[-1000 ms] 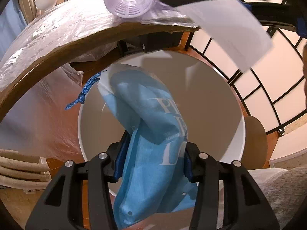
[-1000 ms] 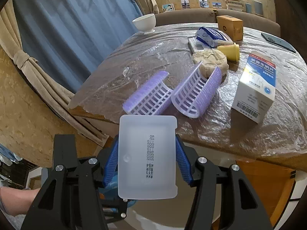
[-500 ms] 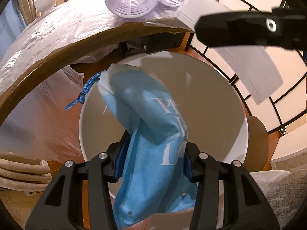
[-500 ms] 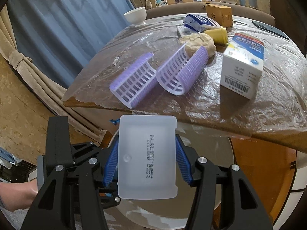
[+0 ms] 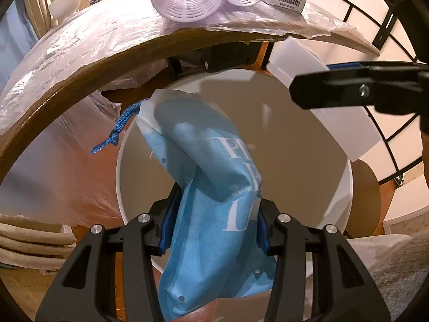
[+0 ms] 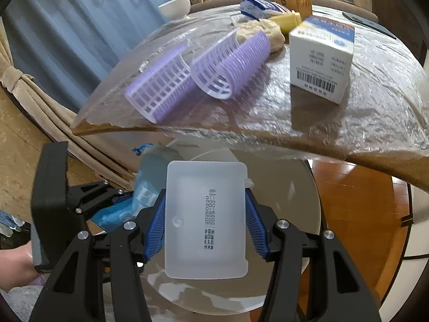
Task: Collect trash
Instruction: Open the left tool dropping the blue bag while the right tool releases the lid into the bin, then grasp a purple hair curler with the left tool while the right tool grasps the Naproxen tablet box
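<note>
Translucent plastic tray (image 6: 205,221) is the trash item in play, clamped across its short sides by the right gripper (image 6: 205,224), long axis running out along the fingers, printed date code facing the camera. It hangs over the mouth of the white round bin (image 5: 344,187), which sits on the floor just below the table edge (image 5: 80,61); in the left wrist view the tray shows as a pale slab above the bin's far right rim, with the right gripper's black body across it. So the drop looks nearly lined up: bin opening lies straight below and slightly ahead of the tray, and the right hand is the one placed to release. Left gripper (image 5: 214,222) is closed on the blue drawstring bag (image 5: 211,209) (white lettering, only partly readable), holding it over the near side of the same bin, blue cord (image 5: 115,131) trailing off the left of the rim. Whether the bag is a liner or more trash, can't tell. Further out, on the plastic-covered table: two purple hair rollers (image 6: 198,75), a white and blue carton (image 6: 320,61) beside them, a beige lump, yellow cap, brown box and white bowl (image 6: 175,6) behind. Bin bottom is hidden by bag and tray, so contents unknown; a hand (image 6: 14,267) is cut off at the left edge of the right wrist view.
</note>
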A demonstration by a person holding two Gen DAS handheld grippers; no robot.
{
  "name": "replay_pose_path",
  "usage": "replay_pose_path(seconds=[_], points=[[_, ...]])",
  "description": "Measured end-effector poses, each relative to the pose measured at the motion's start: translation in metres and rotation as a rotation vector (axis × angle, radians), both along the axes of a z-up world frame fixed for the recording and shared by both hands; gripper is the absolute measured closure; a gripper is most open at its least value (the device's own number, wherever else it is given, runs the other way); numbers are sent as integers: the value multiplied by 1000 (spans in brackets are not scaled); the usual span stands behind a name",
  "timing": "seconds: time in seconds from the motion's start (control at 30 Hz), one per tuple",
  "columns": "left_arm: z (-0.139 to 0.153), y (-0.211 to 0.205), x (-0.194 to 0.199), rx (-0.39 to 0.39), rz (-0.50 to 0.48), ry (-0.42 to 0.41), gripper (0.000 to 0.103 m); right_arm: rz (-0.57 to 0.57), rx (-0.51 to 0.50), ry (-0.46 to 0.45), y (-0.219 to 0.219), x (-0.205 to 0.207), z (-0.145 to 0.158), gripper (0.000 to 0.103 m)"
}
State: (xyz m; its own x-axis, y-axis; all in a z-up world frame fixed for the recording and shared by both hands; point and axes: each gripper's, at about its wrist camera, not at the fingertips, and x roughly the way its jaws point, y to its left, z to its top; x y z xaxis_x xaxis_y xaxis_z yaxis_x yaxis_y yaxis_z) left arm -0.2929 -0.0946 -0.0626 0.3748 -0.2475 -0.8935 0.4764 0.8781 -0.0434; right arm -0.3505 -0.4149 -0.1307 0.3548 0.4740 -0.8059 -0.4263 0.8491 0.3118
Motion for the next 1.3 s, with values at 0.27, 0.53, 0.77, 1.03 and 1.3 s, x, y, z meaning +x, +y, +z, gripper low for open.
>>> replay_pose_path(seconds=[0.27,0.53,0.77,1.03,1.3], points=[[-1,-1,2,28,-35,-16,54,-17,-22,30,-7,1,-18,49],[-6,0,7,45,-58,-15,54,-34,-45,53,-14,2,-31,49],[-10,1,10,55,-70,-10,54,-49,-69,72,-20,0,-40,49],[-17,-1,18,51,-83,9,54,-78,-85,91,-21,9,-54,49],[5,9,13,66,-43,-69,12,-172,-83,15,-42,4,-32,16]])
